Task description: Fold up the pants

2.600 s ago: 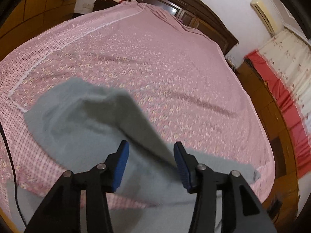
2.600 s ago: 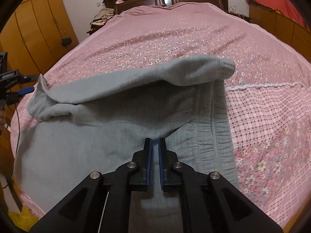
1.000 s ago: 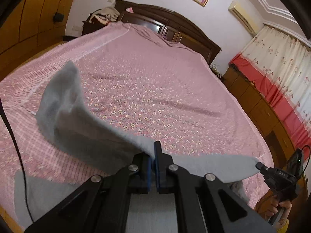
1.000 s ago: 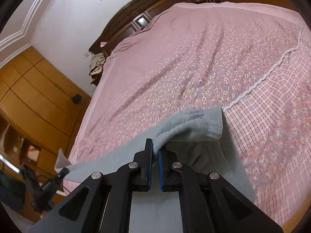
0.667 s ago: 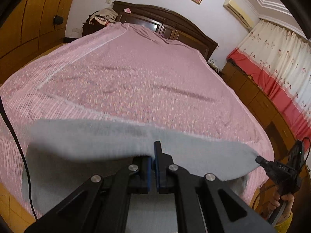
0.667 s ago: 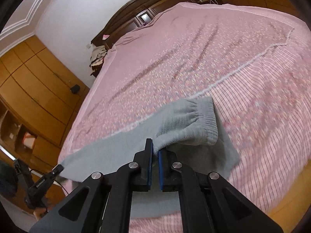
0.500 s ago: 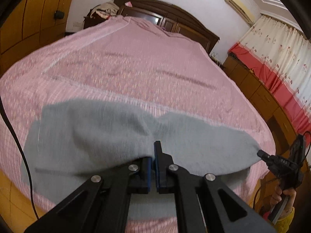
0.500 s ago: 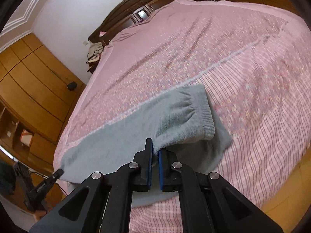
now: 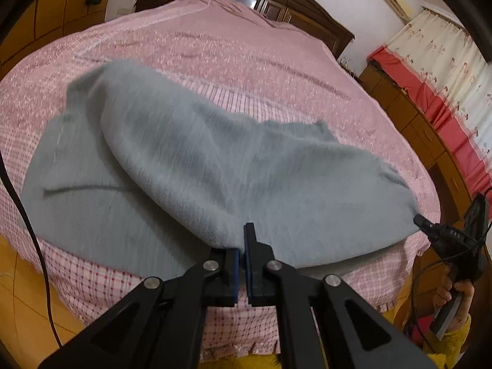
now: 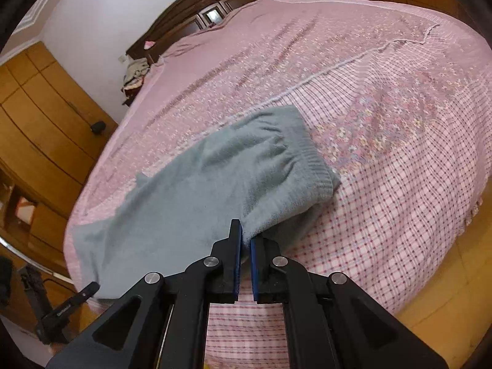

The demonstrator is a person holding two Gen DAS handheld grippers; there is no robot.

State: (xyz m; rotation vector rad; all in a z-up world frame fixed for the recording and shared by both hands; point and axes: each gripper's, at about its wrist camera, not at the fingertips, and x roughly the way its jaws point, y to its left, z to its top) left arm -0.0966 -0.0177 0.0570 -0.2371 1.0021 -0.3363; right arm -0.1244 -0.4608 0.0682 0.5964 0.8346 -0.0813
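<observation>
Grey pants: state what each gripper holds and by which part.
Both hold the grey pants. The right gripper is shut on a fabric edge near the ribbed waistband; the left gripper is shut on the folded-over edge further along.

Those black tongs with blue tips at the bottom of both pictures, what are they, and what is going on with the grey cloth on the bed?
No robot here: a person holds a hand tool in each hand, each with two fingers and a camera looking along them. One picture comes from the left gripper, the other from the right gripper. Both are shut on an edge of the grey pants, which lie on the pink bedspread, one layer carried over the other. The right one grips near the ribbed waistband. At the edge of the left picture you can see the person's hand holding the other tool.
</observation>
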